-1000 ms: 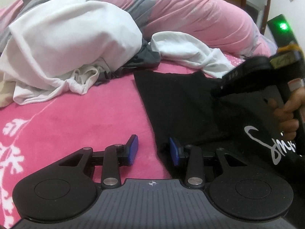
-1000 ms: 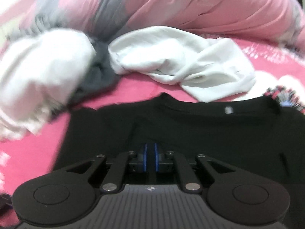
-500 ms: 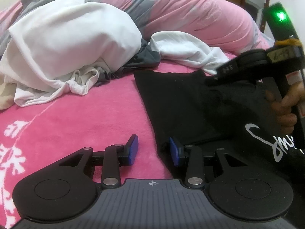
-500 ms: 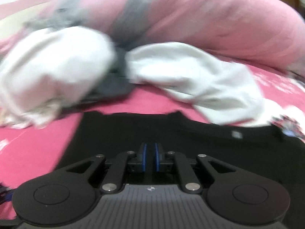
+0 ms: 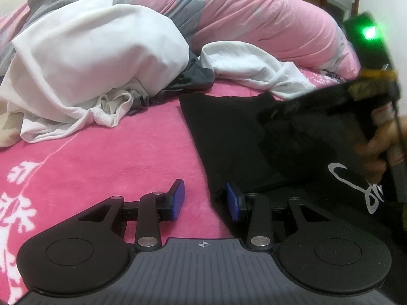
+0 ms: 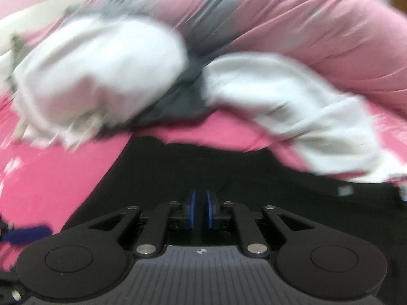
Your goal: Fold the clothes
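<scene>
Two grippers at work over a pink blanket (image 5: pixel 106 157). Left gripper (image 5: pixel 204 200) low at the near edge, blue pads (image 5: pixel 178 198) spread wide, nothing between them; one pad over bare blanket, the other resting at the left hem of a black shirt (image 5: pixel 241 137). Shirt spread flat on the blanket, right of centre in the left wrist view, white script (image 5: pixel 356 185) showing on its near right part. Right gripper (image 6: pixel 200 213) pinched tight, pads almost meeting, with black cloth under and around them; whether fabric sits between the pads, cannot tell. Seen from the left wrist view as a blurred black body (image 5: pixel 330 101) above the shirt, green light (image 5: pixel 370 31) lit on top, gripped by a hand (image 5: pixel 381 147) at the right edge. Beyond the shirt, a crumpled white garment (image 5: pixel 254 68) just touching its far edge. Farther left, a big white heap (image 5: pixel 96 58) with a grey garment (image 5: pixel 193 78) tucked beneath its right side. Behind all, a rolled pink and grey quilt (image 5: pixel 254 17) running across the back. Right wrist view heavily smeared by motion; same heap (image 6: pixel 101 76), white garment (image 6: pixel 292 101) and quilt (image 6: pixel 279 25) recognisable, fine detail lost.
</scene>
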A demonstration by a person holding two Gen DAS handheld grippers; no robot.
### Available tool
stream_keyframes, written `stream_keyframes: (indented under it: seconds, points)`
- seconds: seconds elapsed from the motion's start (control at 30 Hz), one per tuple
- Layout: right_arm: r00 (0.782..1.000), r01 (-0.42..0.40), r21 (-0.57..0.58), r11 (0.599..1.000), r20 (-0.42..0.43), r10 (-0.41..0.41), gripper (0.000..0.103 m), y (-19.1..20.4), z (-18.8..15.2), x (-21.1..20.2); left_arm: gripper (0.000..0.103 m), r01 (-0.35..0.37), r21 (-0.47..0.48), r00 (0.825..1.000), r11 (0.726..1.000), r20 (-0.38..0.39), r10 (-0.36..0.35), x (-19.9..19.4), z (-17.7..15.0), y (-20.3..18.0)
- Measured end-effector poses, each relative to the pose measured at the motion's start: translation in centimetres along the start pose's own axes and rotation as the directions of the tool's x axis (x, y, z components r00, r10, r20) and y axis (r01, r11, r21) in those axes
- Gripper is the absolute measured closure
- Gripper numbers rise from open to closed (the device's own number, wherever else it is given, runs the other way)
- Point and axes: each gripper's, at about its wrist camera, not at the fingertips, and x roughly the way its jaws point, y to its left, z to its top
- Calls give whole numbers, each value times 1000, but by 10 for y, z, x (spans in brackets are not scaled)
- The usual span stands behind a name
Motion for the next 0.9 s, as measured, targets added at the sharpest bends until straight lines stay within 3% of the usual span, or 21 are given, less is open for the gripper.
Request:
stream_keyframes:
  seconds: [0.07, 0.17, 0.3, 0.43, 0.73, 0.83, 0.9]
  points:
    - [1000, -13, -4, 1000, 7, 13, 93, -3, -2, 6, 66, 0, -2, 1000, 1000, 0, 0, 0, 0, 0]
    - [992, 121, 44, 992, 31, -122, 93, -18, 8, 0, 66, 2, -3, 1000, 1000, -1, -2, 0, 0, 0]
    - [997, 0, 111, 994, 77, -8, 92, -24, 13, -18, 66, 1, -3, 1000, 1000, -1, -1, -1, 0, 1]
    - [985, -164, 22, 986, 59, 162, 91, -2, 10, -11, 65, 1, -3, 1000, 1000, -1, -1, -2, -1, 1]
    - [985, -140, 93, 986, 119, 129, 89, 3, 33, -20, 65, 9, -12, 1000, 1000, -3, -9, -1, -1, 3]
    - [968, -245, 18, 969, 61, 243, 89, 27, 48, 7, 65, 6, -7, 1000, 1000, -1, -6, 1, -2, 2]
    - [980, -199, 29, 980, 16, 199, 90, 31, 55, 39, 65, 9, -12, 1000, 1000, -1, -9, 1, -2, 3]
